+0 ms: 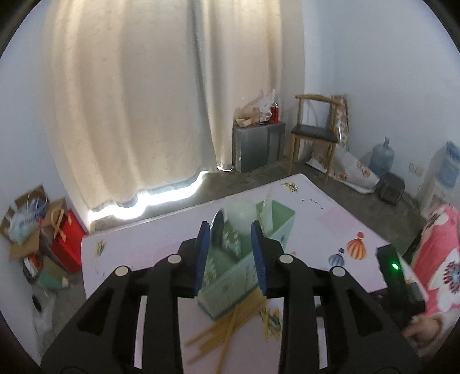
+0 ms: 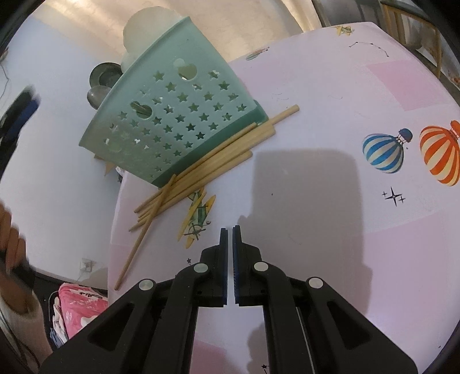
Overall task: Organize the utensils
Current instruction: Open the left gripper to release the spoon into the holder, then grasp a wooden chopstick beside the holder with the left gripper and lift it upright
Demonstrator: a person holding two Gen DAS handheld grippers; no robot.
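A green utensil holder (image 1: 276, 218) with star cut-outs (image 2: 172, 115) stands on the pink tablecloth, its base resting on a loose pile of wooden chopsticks (image 1: 224, 325) (image 2: 207, 164). A white ladle (image 1: 241, 215) (image 2: 149, 26) and metal spoons (image 2: 100, 80) stick out of its top. My left gripper (image 1: 230, 224) hovers open just before the holder, with a dark spoon bowl (image 1: 218, 227) close to its left finger; nothing is pressed between the pads. My right gripper (image 2: 230, 230) is shut and empty, low over bare cloth in front of the chopsticks.
The table (image 1: 330, 218) (image 2: 345, 100) carries a balloon-print cloth. Behind it are a wooden chair (image 1: 313, 135), a grey cabinet (image 1: 258, 146), a water bottle (image 1: 382, 155) and bags (image 1: 60, 238) on the floor. A person's sleeve (image 1: 440, 259) and a hand (image 2: 11, 238) are near.
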